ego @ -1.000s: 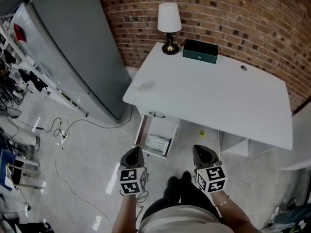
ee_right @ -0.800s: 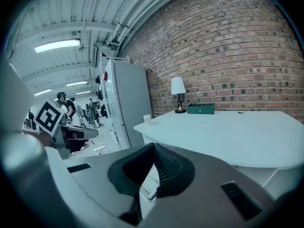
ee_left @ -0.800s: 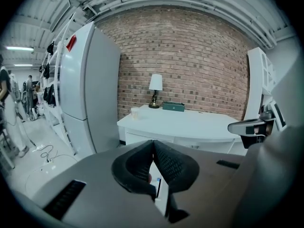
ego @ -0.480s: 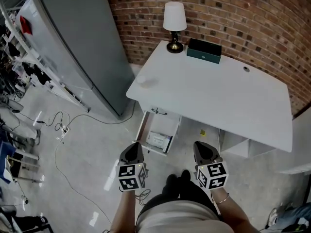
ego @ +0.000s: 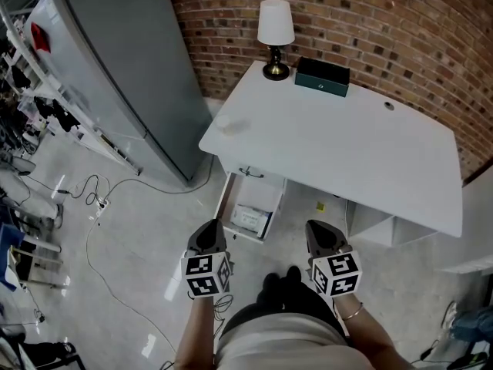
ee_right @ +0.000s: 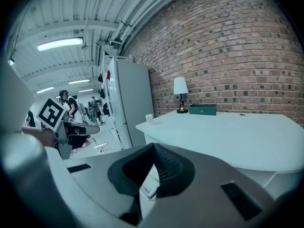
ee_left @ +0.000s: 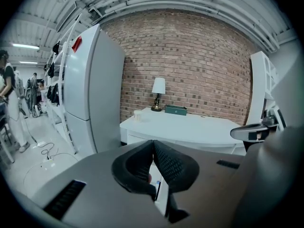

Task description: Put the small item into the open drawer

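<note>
The small item (ego: 229,124), a pale cup-like thing, stands on the left corner of the white desk (ego: 339,153). It also shows in the left gripper view, small item (ee_left: 137,114), and in the right gripper view, small item (ee_right: 149,118). Below the desk's left end a drawer (ego: 233,231) is pulled open, with a white flat thing inside. My left gripper (ego: 213,224) hangs over the floor just in front of the drawer, jaws shut and empty (ee_left: 153,142). My right gripper (ego: 313,225) is level with it to the right, jaws also shut with nothing between them (ee_right: 153,145).
A tall grey fridge (ego: 115,68) stands left of the desk. A lamp (ego: 275,29) and a dark green box (ego: 322,76) sit at the desk's back edge by the brick wall. Cables (ego: 92,206) lie on the floor at left. A small yellow scrap (ego: 320,206) lies under the desk.
The head view has shifted slightly up and right. Both grippers stay shut in front of the drawer and have barely moved.
</note>
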### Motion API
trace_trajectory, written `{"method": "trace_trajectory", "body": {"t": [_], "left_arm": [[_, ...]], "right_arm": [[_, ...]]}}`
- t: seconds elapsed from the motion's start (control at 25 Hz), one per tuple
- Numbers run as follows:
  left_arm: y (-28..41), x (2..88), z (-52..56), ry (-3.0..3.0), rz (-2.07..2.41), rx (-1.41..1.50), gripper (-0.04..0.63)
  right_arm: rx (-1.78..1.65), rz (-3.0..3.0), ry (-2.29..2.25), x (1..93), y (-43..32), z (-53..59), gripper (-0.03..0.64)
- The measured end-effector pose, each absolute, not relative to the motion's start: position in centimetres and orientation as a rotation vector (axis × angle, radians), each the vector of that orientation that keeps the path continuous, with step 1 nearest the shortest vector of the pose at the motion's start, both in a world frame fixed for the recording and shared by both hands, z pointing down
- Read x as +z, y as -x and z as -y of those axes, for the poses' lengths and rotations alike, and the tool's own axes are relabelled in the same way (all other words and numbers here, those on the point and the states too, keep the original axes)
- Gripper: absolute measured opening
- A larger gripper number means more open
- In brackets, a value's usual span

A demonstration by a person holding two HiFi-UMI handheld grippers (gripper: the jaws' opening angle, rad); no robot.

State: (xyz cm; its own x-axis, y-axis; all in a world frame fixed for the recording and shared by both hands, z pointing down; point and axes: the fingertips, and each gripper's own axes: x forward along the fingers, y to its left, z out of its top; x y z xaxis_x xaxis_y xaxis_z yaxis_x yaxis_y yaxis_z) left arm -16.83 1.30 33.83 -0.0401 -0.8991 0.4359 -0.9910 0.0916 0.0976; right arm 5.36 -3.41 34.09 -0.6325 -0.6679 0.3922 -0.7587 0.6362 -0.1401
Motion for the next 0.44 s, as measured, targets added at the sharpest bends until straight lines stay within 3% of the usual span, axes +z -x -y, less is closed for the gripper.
{"method": "trace_trajectory", "body": {"t": [0.44], "left_arm": [[17.09, 33.35, -1.90, -1.871, 1.983, 0.316, 0.021]], "right_arm": [[0.406, 2.560, -1.142, 33.66, -4.66, 2.52, 0.006]]}}
